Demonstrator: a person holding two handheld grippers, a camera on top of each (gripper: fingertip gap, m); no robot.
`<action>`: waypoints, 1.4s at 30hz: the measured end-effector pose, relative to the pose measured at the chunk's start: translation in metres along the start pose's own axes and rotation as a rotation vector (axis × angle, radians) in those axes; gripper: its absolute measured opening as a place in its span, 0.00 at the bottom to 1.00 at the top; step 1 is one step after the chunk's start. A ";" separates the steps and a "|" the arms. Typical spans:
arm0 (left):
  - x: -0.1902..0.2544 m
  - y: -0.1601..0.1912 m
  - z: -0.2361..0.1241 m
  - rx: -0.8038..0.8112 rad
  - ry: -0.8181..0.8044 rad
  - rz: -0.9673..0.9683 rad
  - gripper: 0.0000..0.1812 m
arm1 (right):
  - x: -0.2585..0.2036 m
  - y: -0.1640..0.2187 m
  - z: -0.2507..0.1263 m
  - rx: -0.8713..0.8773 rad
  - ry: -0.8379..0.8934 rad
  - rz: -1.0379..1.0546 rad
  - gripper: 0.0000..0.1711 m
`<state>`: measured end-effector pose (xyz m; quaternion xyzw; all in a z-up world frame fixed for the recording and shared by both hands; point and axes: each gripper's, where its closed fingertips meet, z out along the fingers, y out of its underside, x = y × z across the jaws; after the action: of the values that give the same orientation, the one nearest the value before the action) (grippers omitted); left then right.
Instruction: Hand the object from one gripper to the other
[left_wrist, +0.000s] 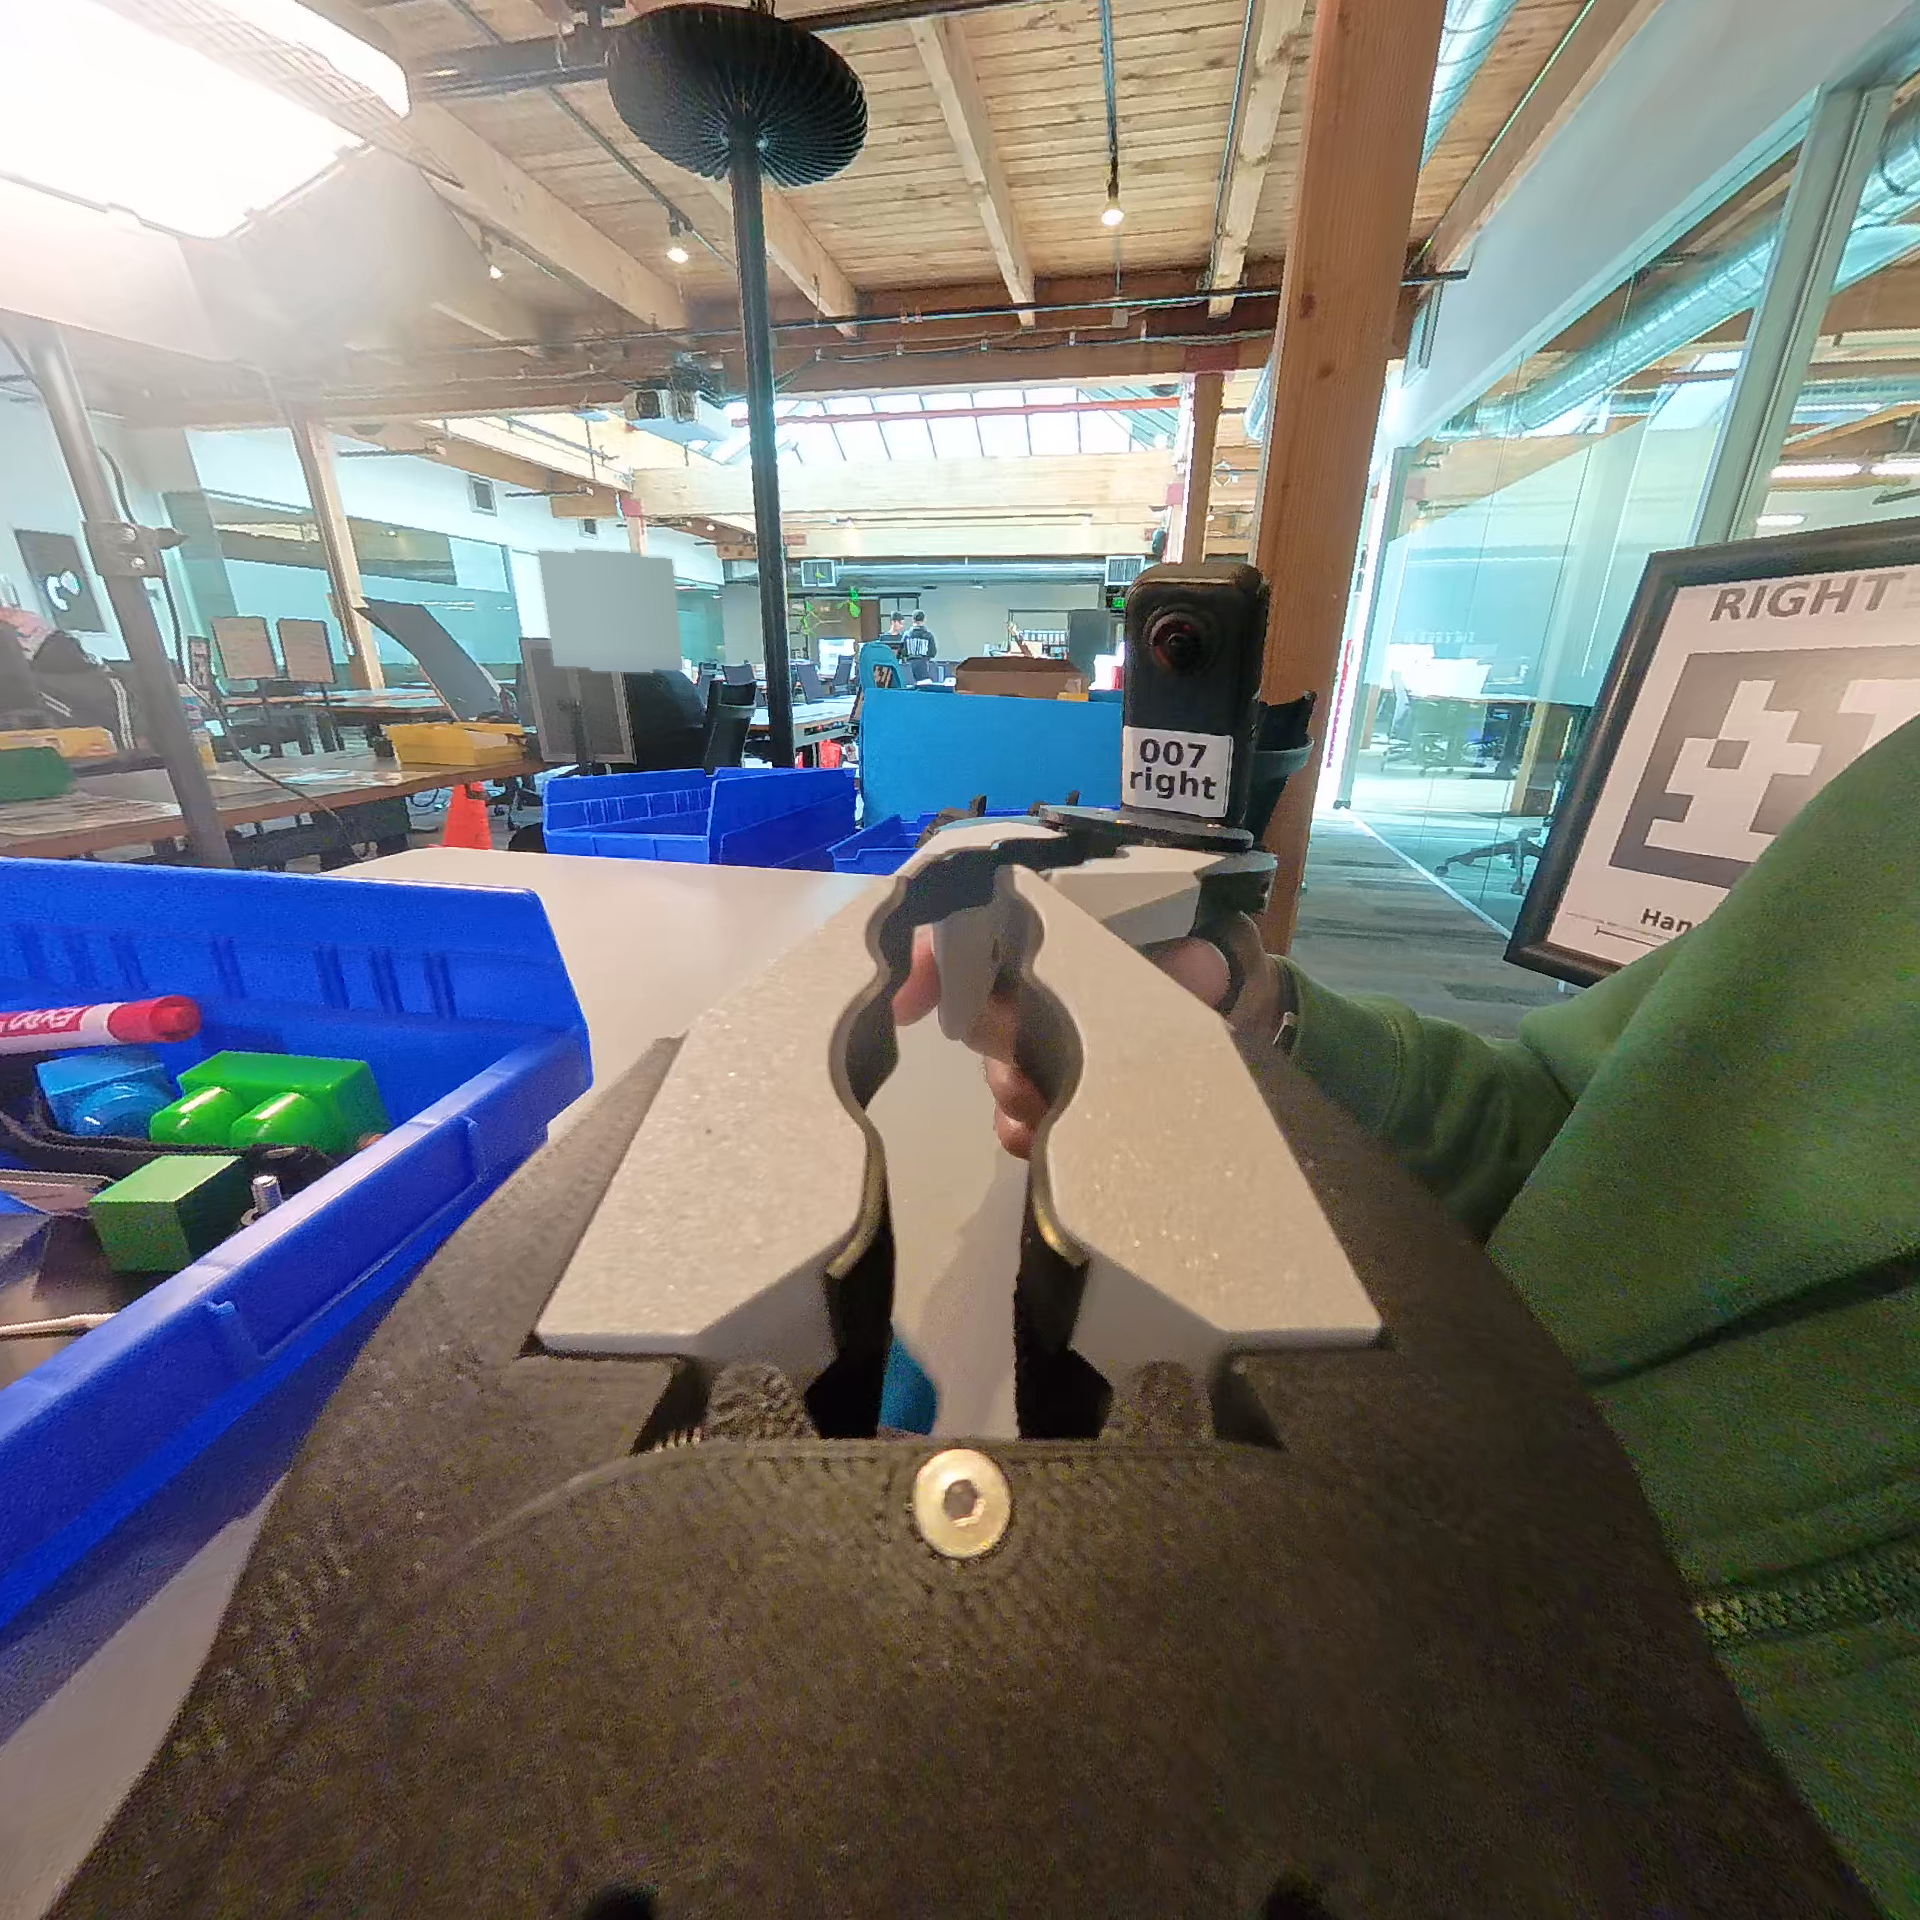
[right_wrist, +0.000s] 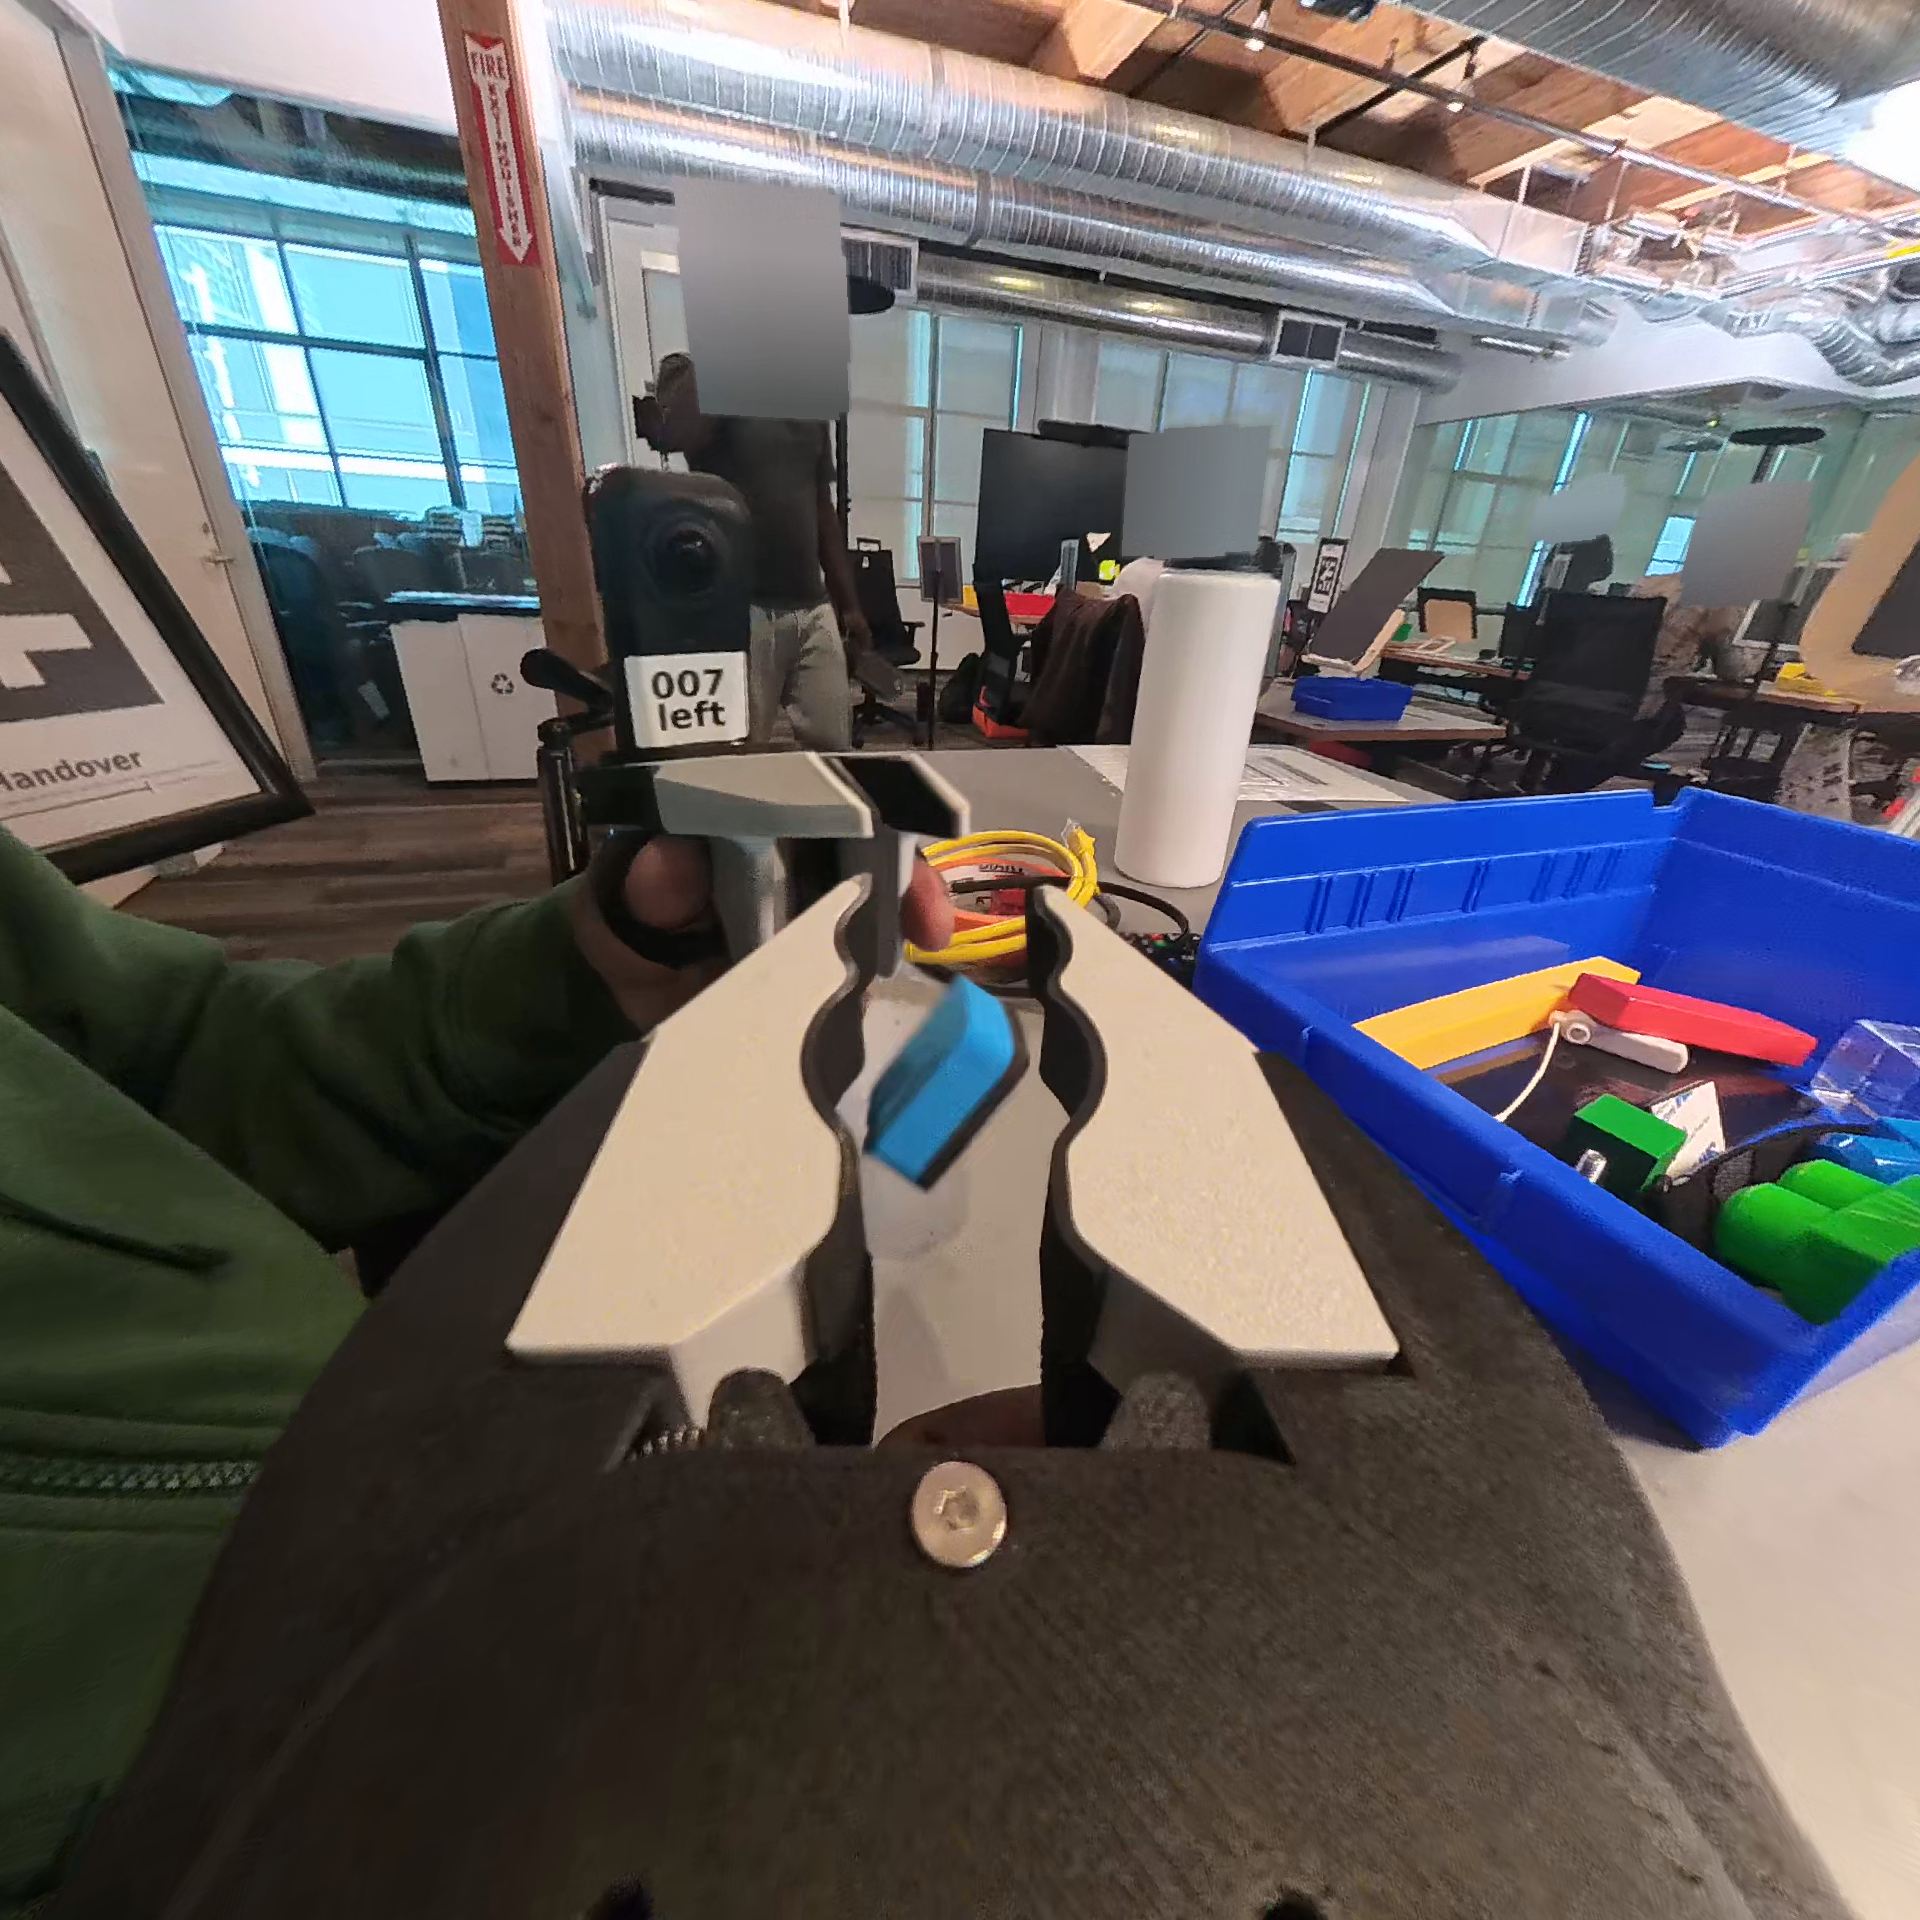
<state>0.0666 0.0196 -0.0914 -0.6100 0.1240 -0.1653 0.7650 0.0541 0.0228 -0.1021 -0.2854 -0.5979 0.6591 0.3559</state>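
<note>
Nearest in the left wrist view, the left gripper (left_wrist: 971, 914) is held level over the pale grey table (left_wrist: 644, 935), its grey wavy-edged fingers parted with nothing between the pads. A sliver of the small blue foam-like block with a black underside (left_wrist: 909, 1392) shows low in the gap near the finger bases. In the right wrist view the right gripper (right_wrist: 945, 904) is likewise spread and grips nothing. The block (right_wrist: 940, 1081) appears tilted and blurred in the gap, touching neither finger; whether it lies on the table (right_wrist: 1766, 1558) or is in the air cannot be told. The two grippers face each other nose to nose, their tips overlapping. Behind each tool a bare hand wraps its handle, the right hand (left_wrist: 1195, 977) and the left hand (right_wrist: 655, 935), both coming out of green fabric sleeves (left_wrist: 1558, 1091). Just beside them stands a blue plastic bin (right_wrist: 1455, 883) of coloured blocks. Farther back are a coiled yellow cable (right_wrist: 997, 852) and an upright white cylinder (right_wrist: 1195, 717).
</note>
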 end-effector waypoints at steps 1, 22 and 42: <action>0.000 0.000 0.000 0.000 -0.003 0.003 0.07 | 0.000 0.000 0.000 0.003 -0.003 0.008 0.17; -0.071 -0.026 -0.042 0.052 -0.393 0.056 0.23 | 0.014 0.008 0.001 -0.044 0.082 -0.013 0.18; -0.091 0.090 -0.153 -0.881 -0.409 0.096 0.38 | 0.020 0.014 0.001 -0.075 0.122 -0.020 0.18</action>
<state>-0.0677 -0.0625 -0.2143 -0.8894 0.0573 0.0618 0.4493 0.0394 0.0382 -0.1145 -0.3319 -0.6022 0.6141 0.3874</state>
